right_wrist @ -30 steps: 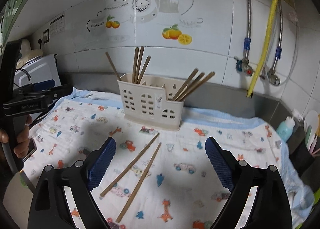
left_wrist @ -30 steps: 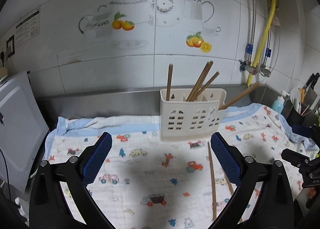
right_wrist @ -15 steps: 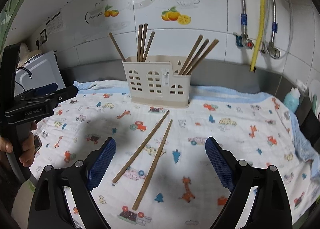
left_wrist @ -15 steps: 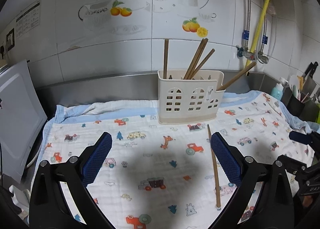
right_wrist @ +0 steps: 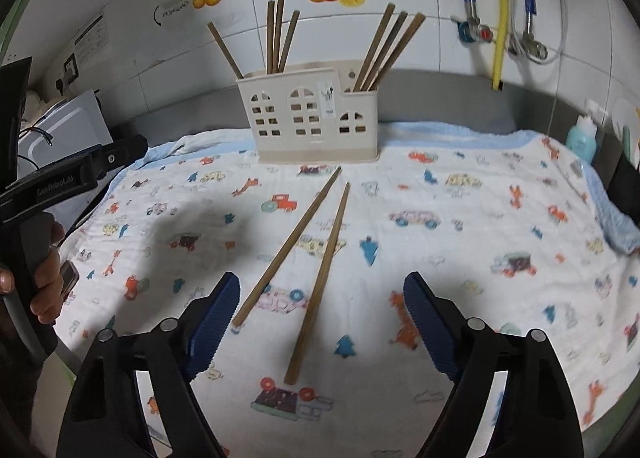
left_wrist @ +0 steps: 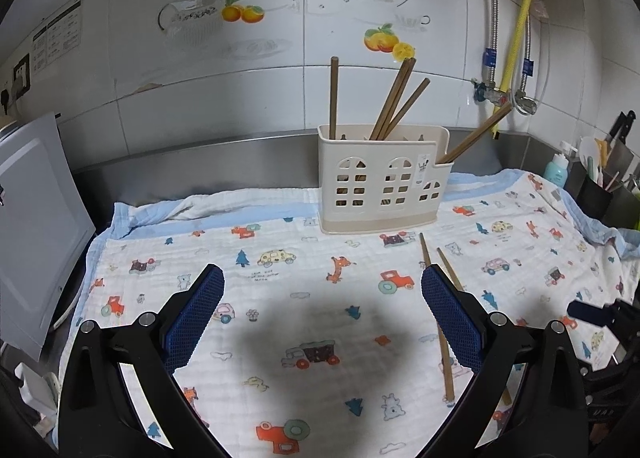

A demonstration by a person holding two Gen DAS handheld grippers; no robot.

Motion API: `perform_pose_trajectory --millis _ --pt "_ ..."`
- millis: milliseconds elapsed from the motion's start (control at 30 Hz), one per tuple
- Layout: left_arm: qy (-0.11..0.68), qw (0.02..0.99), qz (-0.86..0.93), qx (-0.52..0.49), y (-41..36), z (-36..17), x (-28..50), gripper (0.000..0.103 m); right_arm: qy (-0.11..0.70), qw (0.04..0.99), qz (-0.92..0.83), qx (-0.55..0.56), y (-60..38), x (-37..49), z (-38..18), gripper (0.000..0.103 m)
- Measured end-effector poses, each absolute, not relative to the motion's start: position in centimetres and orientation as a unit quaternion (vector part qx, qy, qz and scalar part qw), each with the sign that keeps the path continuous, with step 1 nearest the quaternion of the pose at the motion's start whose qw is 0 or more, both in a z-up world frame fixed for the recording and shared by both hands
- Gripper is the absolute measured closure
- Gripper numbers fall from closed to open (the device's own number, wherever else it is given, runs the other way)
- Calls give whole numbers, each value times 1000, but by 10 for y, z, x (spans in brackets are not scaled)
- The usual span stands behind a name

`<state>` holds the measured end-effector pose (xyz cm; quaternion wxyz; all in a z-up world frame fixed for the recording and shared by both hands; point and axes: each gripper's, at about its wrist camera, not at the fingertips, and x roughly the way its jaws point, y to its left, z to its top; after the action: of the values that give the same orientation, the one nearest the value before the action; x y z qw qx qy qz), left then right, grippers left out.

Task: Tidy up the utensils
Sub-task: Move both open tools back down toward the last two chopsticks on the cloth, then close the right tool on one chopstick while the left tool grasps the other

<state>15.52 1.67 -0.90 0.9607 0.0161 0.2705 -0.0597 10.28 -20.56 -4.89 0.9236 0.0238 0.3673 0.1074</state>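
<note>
I have both tools over the bench, which is covered by a white cloth (right_wrist: 480, 186) printed with little cars and animals. My right gripper (right_wrist: 320, 322) points down at two loose chopsticks (right_wrist: 320, 258) lying side by side on the cloth, their far tips aimed at the holder and their near ends fanned slightly apart. The near end of the left stick lies just beside the left blue pad; the right stick's near end falls in the gap between the pads. The jaws are wide but closing at this moment, with the sticks between them and neither pad pressing on the wood. The cream utensil holder (right_wrist: 308, 118) stands upright at the back of the cloth near the tiled wall, just beyond the sticks' tips, with brown chopsticks already leaning in its left and right compartments. My left gripper (left_wrist: 322, 302) hangs over a bare stretch of cloth with its jaws spread wide and nothing in them. In the left wrist view the same two sticks lie beside and partly behind its right pad, which hides whether they touch. In the right wrist view a hand (right_wrist: 44, 274) at the left edge grips the other tool's handle.
</note>
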Motion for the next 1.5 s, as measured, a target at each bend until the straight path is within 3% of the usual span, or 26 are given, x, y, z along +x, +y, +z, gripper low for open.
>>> perform_pose_trajectory --millis 167,633,800,1100,1500 --pt "273 960 -58 8 23 -14 156 5 375 921 105 23 -195 102 -61 31" --pt "294 954 -57 -8 32 -33 161 5 406 910 82 21 -172 119 -96 72" --pt "302 952 -57 -12 33 -38 162 5 413 908 71 22 -170 122 -104 81" --pt "309 949 -67 -9 26 -43 162 5 419 906 48 25 -175 128 -115 93" --pt "339 935 -98 -14 -2 -64 157 6 410 910 53 30 -183 125 -112 96"
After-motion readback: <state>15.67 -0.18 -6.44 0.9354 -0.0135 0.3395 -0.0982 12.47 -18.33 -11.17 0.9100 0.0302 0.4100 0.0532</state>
